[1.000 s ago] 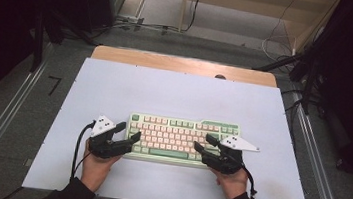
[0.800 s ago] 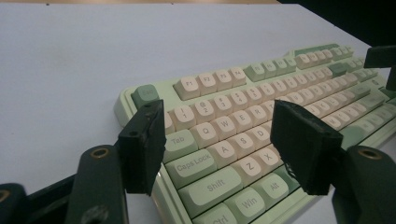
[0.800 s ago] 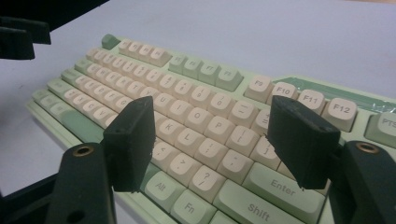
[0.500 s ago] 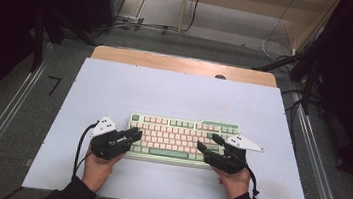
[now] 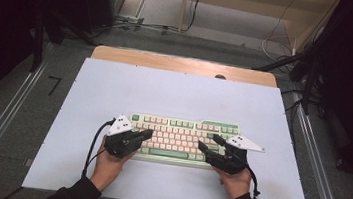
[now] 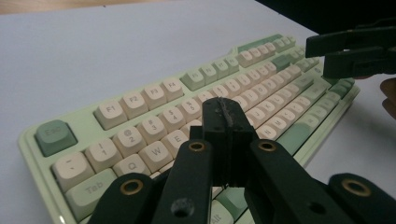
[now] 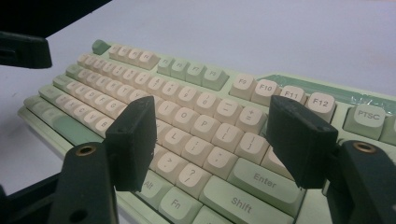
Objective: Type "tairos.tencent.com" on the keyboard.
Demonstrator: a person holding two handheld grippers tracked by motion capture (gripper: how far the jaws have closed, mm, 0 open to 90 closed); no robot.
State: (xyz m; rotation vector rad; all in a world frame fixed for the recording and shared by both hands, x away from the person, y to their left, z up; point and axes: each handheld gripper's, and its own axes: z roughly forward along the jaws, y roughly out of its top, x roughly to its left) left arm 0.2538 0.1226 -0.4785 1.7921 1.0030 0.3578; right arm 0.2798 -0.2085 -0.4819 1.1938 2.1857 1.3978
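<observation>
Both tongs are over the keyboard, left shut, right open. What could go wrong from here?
1. The shut left tongs are wider than one key, so pressing down may hit neighbours of the letter row on the keyboard.
2. The open right tongs straddle several keys near Enter; lowering them could catch two at once.
3. A hard push could slide the keyboard across the table.

Bench (image 5: pixel 175 92) bare and passable beyond the keyboard (image 5: pixel 183 130) and to either side of it — near edge taken up by the left gripper (image 5: pixel 146 135) and right gripper (image 5: pixel 210 142), both over the keys, with a gap between them above the middle rows.
</observation>
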